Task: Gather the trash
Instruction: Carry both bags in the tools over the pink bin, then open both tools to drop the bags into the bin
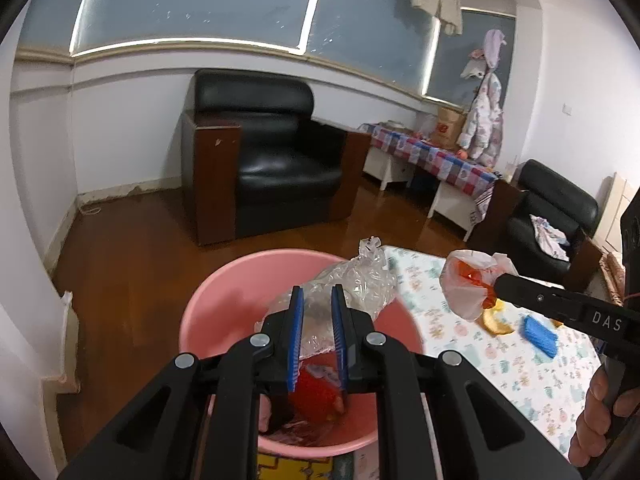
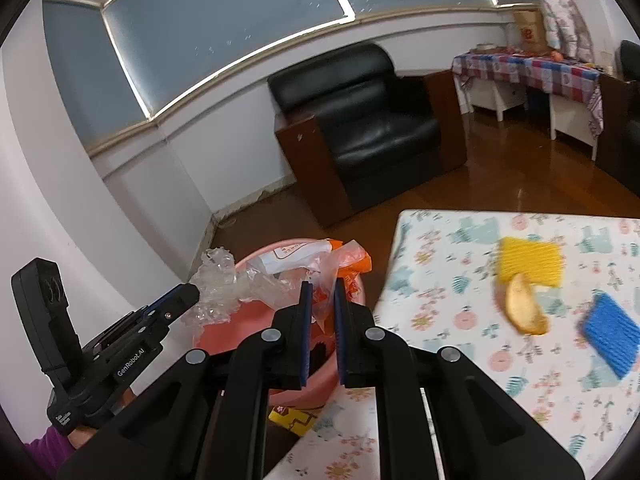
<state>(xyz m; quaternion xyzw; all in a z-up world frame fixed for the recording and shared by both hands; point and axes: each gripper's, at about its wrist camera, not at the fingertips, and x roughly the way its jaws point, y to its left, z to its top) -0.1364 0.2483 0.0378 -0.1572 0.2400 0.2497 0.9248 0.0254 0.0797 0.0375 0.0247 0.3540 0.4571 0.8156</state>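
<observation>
Trash fills both grippers: the left gripper (image 1: 317, 308) is clamped on a crumpled clear plastic bag (image 1: 356, 280), whose bulk sticks out past the blue fingertips and hangs over the pink basin (image 1: 224, 292). The right gripper (image 2: 320, 300) has its jaws pressed together on a thin white and orange plastic bag (image 2: 340, 264); in the left wrist view that bag dangles from the fingertips above the table edge, just right of the basin. Inside the basin lie red and pinkish wrappers (image 1: 316, 396), and a white packet (image 2: 296, 256) rests at its far rim. The basin stands on the wooden floor (image 1: 132, 264) against the table's corner. On the table's patterned cloth (image 2: 460, 280), to the right of the right gripper, lie a piece of fruit peel (image 2: 524, 312) overlapping a yellow scouring pad (image 2: 532, 260), and a blue scouring pad (image 2: 608, 340) near them. Farther back a black leather armchair (image 1: 272, 152) stands by the wall.
</observation>
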